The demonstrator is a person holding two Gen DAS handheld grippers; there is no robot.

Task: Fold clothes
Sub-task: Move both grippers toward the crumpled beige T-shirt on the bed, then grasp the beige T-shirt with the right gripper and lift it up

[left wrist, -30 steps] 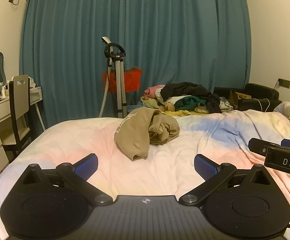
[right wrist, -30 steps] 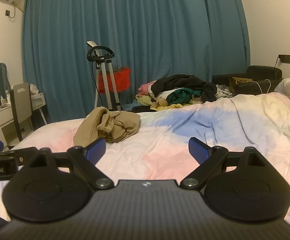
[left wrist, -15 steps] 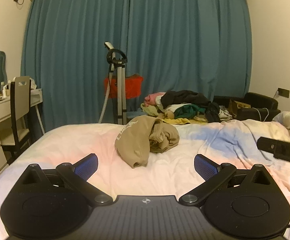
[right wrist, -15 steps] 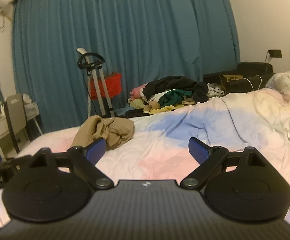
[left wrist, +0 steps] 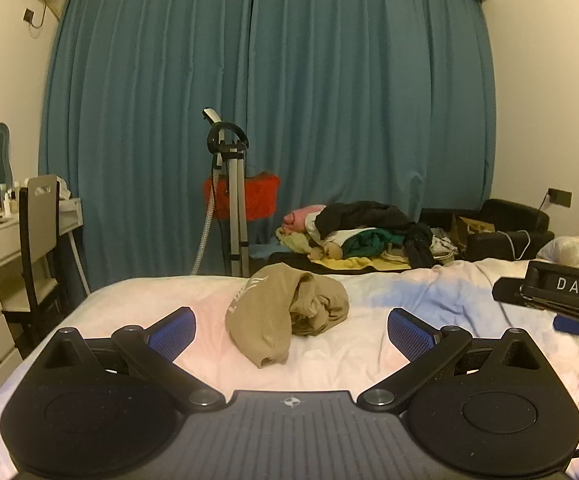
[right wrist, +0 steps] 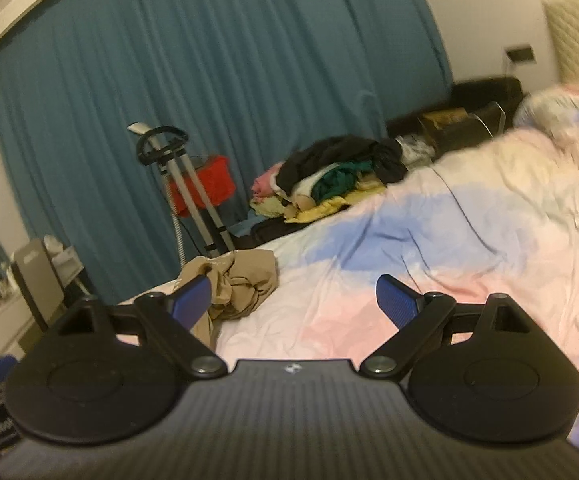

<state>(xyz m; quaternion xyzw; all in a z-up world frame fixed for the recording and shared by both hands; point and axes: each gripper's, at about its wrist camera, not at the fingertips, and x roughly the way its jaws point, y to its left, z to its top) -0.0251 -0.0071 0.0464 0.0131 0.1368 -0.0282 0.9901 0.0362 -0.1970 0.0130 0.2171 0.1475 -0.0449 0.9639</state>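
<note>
Presently, the left hand-held gripper (left wrist: 289, 330) hovers over the near edge of the pastel pink-and-blue bedsheet (left wrist: 429, 300), jaws spread wide and empty. Ahead of it, toward the far left of the bed, lies the crumpled tan cotton garment (left wrist: 285, 312), bunched in a heap, not folded. To the right, the right hand-held gripper (right wrist: 289, 300) is likewise wide and empty. The fabric appears light, soft and limp; it will sag when lifted. Take hold at a hem or corner, not the bunched centre.
</note>
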